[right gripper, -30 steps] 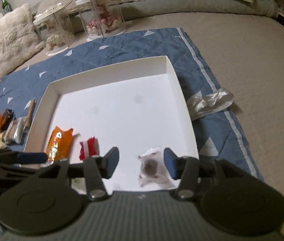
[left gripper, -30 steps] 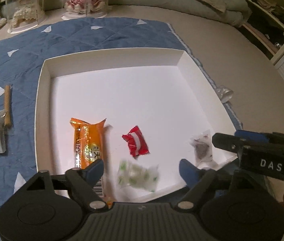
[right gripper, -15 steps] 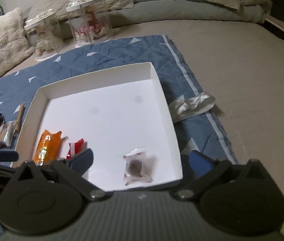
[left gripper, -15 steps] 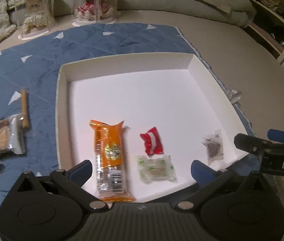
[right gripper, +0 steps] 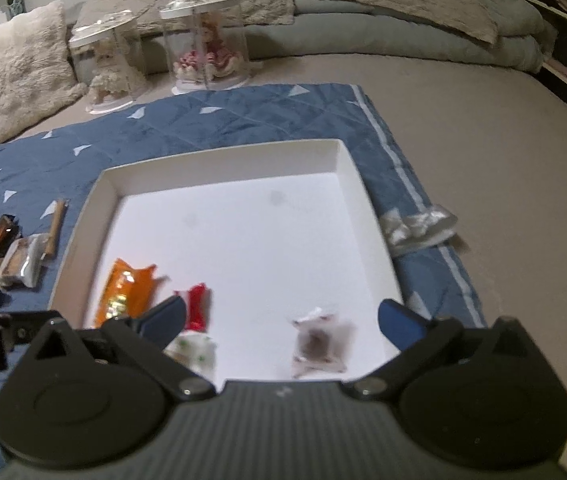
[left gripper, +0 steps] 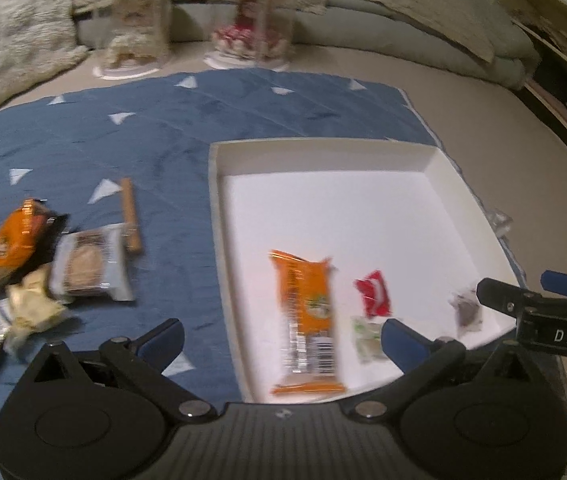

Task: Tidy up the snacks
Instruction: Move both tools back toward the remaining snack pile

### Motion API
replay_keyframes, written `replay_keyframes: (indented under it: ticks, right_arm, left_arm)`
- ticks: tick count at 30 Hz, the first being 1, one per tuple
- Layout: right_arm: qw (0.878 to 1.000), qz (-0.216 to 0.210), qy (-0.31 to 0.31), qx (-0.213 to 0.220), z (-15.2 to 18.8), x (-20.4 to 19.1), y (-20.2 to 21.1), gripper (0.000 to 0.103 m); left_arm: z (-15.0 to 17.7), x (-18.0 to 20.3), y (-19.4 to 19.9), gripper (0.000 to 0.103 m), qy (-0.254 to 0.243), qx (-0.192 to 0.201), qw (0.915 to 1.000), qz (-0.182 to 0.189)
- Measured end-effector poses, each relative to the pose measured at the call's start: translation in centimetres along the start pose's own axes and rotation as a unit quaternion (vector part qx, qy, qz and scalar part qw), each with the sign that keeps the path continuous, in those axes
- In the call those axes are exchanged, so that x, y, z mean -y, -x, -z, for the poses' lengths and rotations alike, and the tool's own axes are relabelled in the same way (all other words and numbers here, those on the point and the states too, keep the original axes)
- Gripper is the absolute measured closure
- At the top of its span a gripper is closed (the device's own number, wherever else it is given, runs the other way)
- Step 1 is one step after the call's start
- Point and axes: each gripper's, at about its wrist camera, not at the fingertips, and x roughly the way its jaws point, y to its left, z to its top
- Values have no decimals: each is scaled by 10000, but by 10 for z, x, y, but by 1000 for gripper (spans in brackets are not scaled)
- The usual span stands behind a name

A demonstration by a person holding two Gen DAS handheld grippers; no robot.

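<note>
A white tray [left gripper: 323, 156] [right gripper: 219, 160] lies on a blue quilted mat. In it lie an orange bar [left gripper: 307, 320] [right gripper: 125, 292], a red candy [left gripper: 373, 298] [right gripper: 197, 306], a green-dotted white sweet [left gripper: 367, 338] [right gripper: 195, 354] and a clear-wrapped brown sweet [left gripper: 467, 312] [right gripper: 317, 346]. A pile of snacks [left gripper: 23, 264] [right gripper: 3, 252] and a brown stick [left gripper: 129, 214] [right gripper: 56, 226] lie left of the tray. My left gripper [left gripper: 281, 342] is open and empty over the tray's near left edge. My right gripper [right gripper: 281, 320] is open and empty above the brown sweet.
Two clear display cases with dolls [right gripper: 207, 44] [right gripper: 107, 68] stand beyond the mat. A fluffy pillow [right gripper: 15, 80] is at far left. A crumpled clear wrapper [right gripper: 419, 226] lies right of the tray. Bedding [right gripper: 403, 20] runs along the back.
Both grippers have opened wide and pulled back. The left view has swung left, so the snack pile now shows. The green-dotted sweet and the brown sweet lie released in the tray.
</note>
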Motion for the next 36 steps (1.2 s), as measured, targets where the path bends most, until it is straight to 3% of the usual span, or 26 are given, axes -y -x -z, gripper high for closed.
replay_keyframes:
  ticks: [16,33,36]
  right_arm:
    - [9953,-724,636,39,-15,-112,-8,0]
    - [9813,-1600,1065,-113,-13,-252,-35,0]
    - [9787,-1722,1111,-146,-12,-277,-42,0]
  left_arm:
    - [14,-127,40,0,756,183,9934,-841]
    - [36,-260,61,0,1631,353,9712,-1702]
    - [37,-272,58,0,1661,384,9717,-1638]
